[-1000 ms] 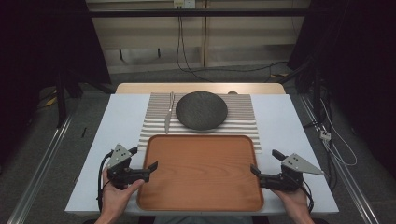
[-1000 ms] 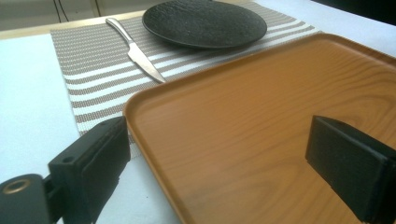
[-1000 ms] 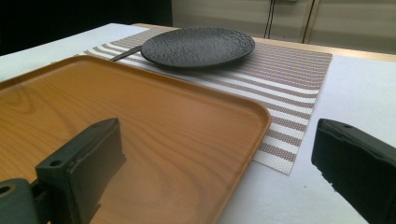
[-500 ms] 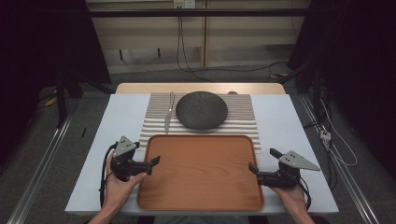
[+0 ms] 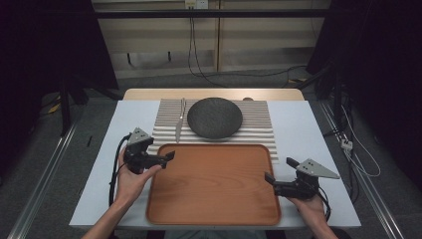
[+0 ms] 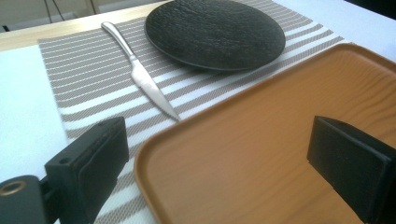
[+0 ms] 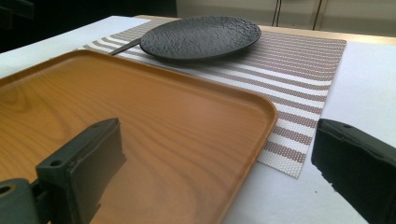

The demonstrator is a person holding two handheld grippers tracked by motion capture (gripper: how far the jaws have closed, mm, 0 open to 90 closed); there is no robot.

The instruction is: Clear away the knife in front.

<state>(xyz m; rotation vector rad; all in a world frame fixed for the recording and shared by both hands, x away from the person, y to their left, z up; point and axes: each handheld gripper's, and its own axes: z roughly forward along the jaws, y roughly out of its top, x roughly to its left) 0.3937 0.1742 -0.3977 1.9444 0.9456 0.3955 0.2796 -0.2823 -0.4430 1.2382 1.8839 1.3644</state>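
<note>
Wooden tray (image 5: pixel 214 184) on table (image 5: pixel 308 129) | left gripper (image 5: pixel 167 157) agape at tray's left rim | right gripper (image 5: pixel 270 178) agape — right rim (nothing held) | plate (image 5: pixel 215 117), knife (image 5: pixel 179 120) on striped mat (image 5: pixel 259 124)

Probably lab, dangling cables (image 5: pixel 191 50), dark surround

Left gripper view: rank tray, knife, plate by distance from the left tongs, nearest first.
1. Wooden tray: its near-left corner sits between the open left tongs.
2. Knife: ahead on the striped placemat, tip near the tray rim.
3. Black plate: farthest, beyond the knife, toward the right.
</note>
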